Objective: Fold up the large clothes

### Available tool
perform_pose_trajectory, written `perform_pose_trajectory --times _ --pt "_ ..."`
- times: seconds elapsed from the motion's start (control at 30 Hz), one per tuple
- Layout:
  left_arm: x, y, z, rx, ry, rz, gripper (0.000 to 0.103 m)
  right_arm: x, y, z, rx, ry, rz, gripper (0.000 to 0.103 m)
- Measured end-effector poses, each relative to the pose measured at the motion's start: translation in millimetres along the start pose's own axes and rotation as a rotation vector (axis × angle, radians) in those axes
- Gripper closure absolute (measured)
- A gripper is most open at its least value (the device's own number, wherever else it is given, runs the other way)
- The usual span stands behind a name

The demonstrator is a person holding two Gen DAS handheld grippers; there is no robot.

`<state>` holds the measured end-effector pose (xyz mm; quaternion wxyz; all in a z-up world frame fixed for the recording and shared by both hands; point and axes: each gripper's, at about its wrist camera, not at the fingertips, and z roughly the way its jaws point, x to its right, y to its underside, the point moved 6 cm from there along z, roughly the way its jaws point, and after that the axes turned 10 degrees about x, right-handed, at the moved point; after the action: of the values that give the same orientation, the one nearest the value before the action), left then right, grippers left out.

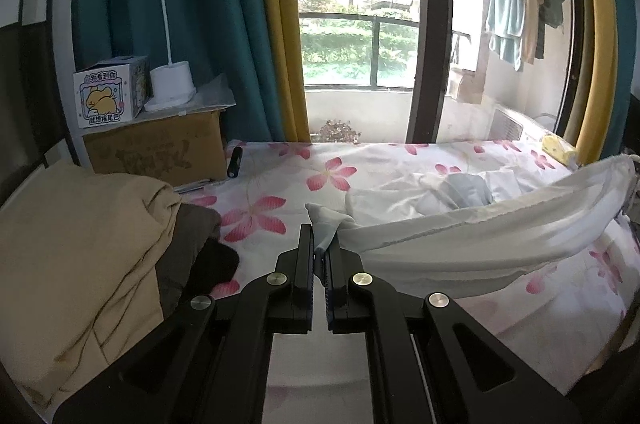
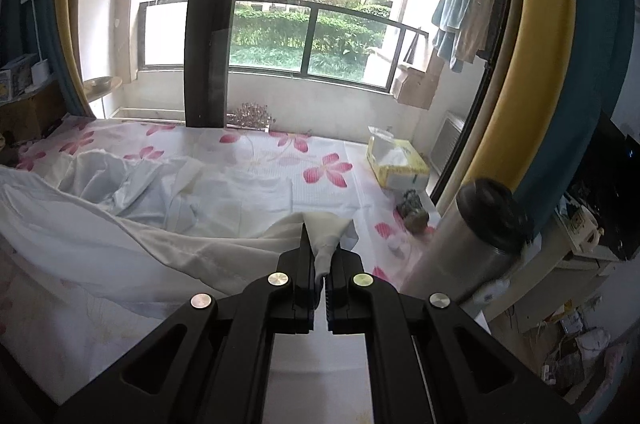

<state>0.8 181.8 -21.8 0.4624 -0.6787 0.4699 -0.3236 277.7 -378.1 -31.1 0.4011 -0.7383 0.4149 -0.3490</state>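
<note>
A large white garment (image 1: 460, 236) stretches in a band above the flowered bed sheet (image 1: 280, 164). My left gripper (image 1: 320, 244) is shut on one pale corner of it, which pokes out past the fingertips. My right gripper (image 2: 320, 256) is shut on the opposite corner of the white garment (image 2: 132, 240), whose cloth runs off to the left. The far part of the garment lies crumpled on the sheet (image 2: 260, 160) with a bluish patch showing.
Folded tan and brown clothes (image 1: 80, 244) are stacked at the left. A cardboard box (image 1: 156, 152) with a lamp (image 1: 172, 80) and a cartoon box (image 1: 108, 92) stands behind them. A tissue box (image 2: 398, 164) and a steel flask (image 2: 468, 244) sit at the right bed edge.
</note>
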Motion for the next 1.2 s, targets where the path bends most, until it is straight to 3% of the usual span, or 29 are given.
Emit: perform_pose_trajectory --times 0.73,1.2 --pt "2 -25 116 -0.027 0.006 0.069 0.098 -2 -25 109 0.005 -0.045 0.033 0.099" --pt "6 -22 199 -0.088 0.026 0.067 0.098 -2 -20 182 -0.063 -0.061 0.02 0.099"
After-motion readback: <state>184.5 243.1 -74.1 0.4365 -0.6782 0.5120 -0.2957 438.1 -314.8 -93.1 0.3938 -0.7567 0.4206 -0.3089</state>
